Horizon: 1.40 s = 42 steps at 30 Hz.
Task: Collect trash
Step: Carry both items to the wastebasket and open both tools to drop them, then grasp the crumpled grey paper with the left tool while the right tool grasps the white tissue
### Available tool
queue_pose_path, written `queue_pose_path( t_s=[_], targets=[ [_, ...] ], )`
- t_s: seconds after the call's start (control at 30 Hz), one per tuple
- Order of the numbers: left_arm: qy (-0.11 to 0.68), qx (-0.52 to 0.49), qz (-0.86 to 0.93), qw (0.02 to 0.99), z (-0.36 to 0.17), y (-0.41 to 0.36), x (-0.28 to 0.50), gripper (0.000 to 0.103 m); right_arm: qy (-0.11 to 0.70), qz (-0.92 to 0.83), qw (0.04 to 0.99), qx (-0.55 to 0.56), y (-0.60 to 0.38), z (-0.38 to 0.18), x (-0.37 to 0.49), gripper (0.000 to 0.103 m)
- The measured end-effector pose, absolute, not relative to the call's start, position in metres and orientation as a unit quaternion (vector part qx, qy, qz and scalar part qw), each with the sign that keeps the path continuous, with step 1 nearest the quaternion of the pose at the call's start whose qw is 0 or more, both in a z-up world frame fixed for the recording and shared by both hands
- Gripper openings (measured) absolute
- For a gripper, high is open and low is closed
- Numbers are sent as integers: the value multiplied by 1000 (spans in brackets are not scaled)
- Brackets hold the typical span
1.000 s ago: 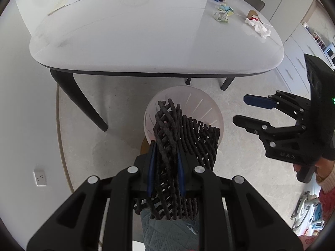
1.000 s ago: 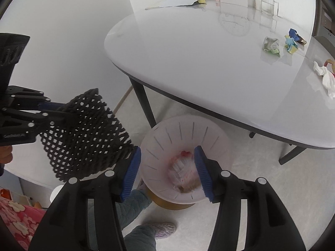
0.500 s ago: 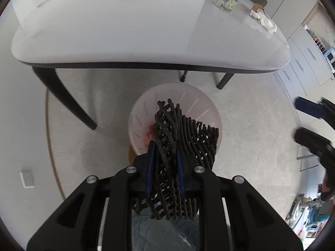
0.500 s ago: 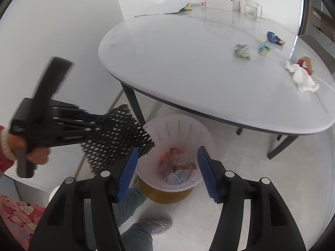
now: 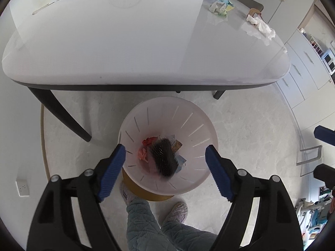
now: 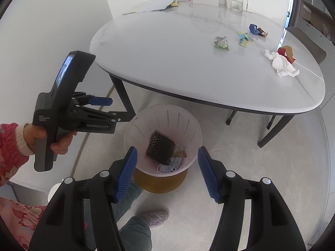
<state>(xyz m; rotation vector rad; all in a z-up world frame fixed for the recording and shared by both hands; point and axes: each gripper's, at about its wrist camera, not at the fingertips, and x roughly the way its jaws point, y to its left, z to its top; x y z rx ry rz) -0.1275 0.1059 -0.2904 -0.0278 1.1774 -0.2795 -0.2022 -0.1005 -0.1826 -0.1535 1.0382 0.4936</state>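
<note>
I have both sets of jaws spread wide and empty: my left gripper (image 5: 165, 156) hangs over the bin (image 6: 134, 138) on the floor below the desk's near edge, where the black mesh piece (image 6: 162, 149) lies atop other trash. For the next pick, I judge my right gripper (image 6: 167, 167) should lift to the desk's (image 6: 157, 48) right corner and pinch the white tissue (image 6: 281, 64) at its bunched middle.

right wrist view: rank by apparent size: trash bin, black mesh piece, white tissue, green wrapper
1. trash bin
2. black mesh piece
3. white tissue
4. green wrapper

Tissue and wrapper sit farther from the camera, so true sizes are unsure.
</note>
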Motion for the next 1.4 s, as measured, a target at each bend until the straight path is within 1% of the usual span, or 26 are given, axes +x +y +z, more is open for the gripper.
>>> queue_pose_path(
  t_s=[0.1,0.23,0.27,0.33,0.37,0.47,0.53,0.6,0.63,0.7,0.83,1.07,1.23,1.33,1.4],
  targets=[
    [553,-12,-130,823,-283,107,-128,77,489,234,837,-69,-98,-179,-202,61],
    [551,-9,-131,824,-258,111,-136,78,477,235,844,-64,-97,-164,-204,61],
    [548,-8,-132,826,-247,112,-139,80,474,233,847,-62,-96,-159,-204,61],
    [542,-7,-133,830,-229,114,-142,83,460,227,857,-55,-98,-142,-204,69],
    [538,-2,-133,832,-216,115,-142,83,451,220,864,-52,-100,-132,-204,73],
    [527,14,-137,838,-185,113,-138,84,427,207,879,-40,-105,-106,-199,76],
    [519,22,-141,843,-161,109,-129,85,415,193,888,-34,-109,-92,-194,83],
    [509,26,-146,848,-142,105,-120,93,395,171,902,-27,-114,-73,-186,95],
    [502,26,-147,852,-132,104,-115,96,385,159,909,-23,-117,-64,-182,97],
    [489,29,-159,857,-112,98,-101,96,364,133,922,-15,-123,-48,-172,100],
    [470,46,-202,858,-88,80,-66,96,343,87,935,11,-138,-31,-148,100],
    [443,100,-270,849,-89,40,-12,96,344,8,938,50,-164,-29,-109,100],
    [449,133,-297,832,-117,0,25,96,371,-24,926,60,-182,-49,-76,100],
    [460,130,-295,827,-134,-17,44,95,391,-23,918,62,-197,-63,-56,100],
    [477,119,-283,824,-151,-28,60,92,405,-18,912,60,-207,-73,-42,100]
  ],
)
